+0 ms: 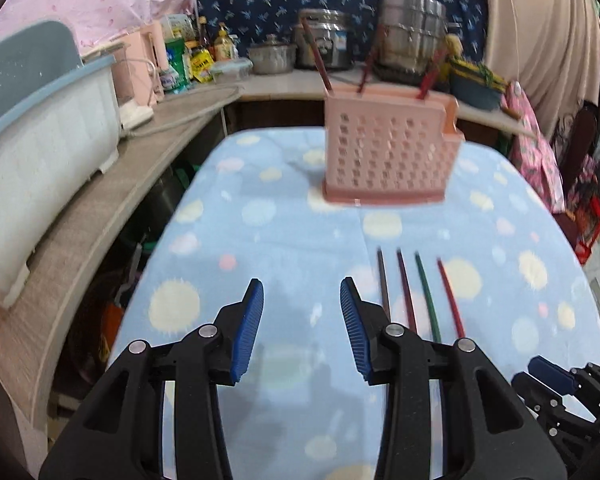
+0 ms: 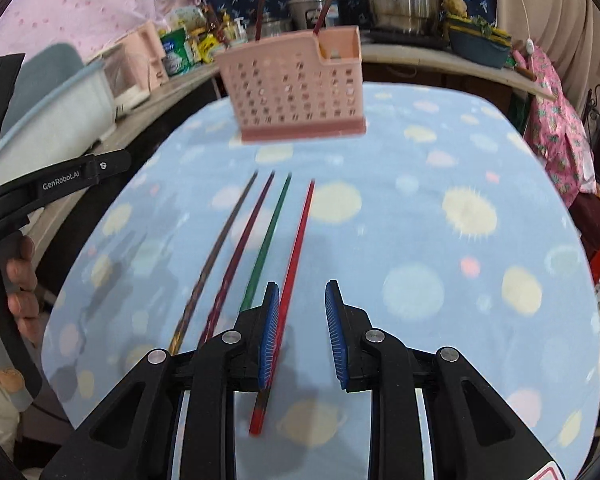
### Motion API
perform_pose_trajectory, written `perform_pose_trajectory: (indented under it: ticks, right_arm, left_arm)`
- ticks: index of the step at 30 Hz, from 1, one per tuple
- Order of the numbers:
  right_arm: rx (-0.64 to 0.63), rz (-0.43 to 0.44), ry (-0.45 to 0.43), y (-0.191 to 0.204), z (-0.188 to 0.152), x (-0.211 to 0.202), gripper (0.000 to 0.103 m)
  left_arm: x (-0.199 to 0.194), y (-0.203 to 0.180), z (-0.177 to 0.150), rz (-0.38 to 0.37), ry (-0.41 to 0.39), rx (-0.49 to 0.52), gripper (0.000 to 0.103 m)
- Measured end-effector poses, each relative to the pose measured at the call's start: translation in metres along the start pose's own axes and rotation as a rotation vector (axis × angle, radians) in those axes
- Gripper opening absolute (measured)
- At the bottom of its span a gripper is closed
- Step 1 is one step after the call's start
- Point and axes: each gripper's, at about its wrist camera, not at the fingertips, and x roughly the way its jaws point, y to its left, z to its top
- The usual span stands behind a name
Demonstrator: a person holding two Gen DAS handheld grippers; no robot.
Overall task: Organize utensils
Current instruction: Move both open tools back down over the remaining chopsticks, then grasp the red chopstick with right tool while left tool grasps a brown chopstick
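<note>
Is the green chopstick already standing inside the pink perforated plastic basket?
No, the green chopstick lies flat on the dotted blue cloth, in front of the pink perforated plastic basket.

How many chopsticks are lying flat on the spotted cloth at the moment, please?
4, side by side in front of the pink basket: a dark brown one, a maroon one, a green one and a red one. More stand inside the basket.

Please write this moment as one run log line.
left gripper open, empty | right gripper open over red chopstick | four chopsticks on table | pink holder behind
</note>
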Motion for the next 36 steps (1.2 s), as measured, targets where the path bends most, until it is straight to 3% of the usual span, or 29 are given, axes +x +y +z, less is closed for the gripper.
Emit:
perform_pose_trajectory:
  ticks: [4,11,16,18,36]
  right_arm:
    - [-0.032,-0.002,0.040,0.011,-0.030,0.005,0.024]
    - [-0.058,-0.003,0.074,0.026,-0.048,0.013,0.024]
    - [-0.063,-0.032,0.082,0.025,-0.053,0.017,0.017]
    - [-0.068,-0.053,0.078,0.025,-0.054,0.017,0.008]
    - [0.020,-0.068,0.060,-0.005,-0.056,0.011,0.007]
  left_arm:
    - [0.001,-0.003,-0.033,-0.014,0.062,0.009,0.038]
    - [0.000,-0.012,-0.067,-0.042,0.112,0.025,0.039]
    - [-0.001,-0.017,-0.076,-0.060,0.114,0.034,0.050]
    - [0.000,-0.019,-0.079,-0.066,0.121,0.043,0.051]
    - [0.014,-0.039,-0.101,-0.084,0.177,0.087,0.055]
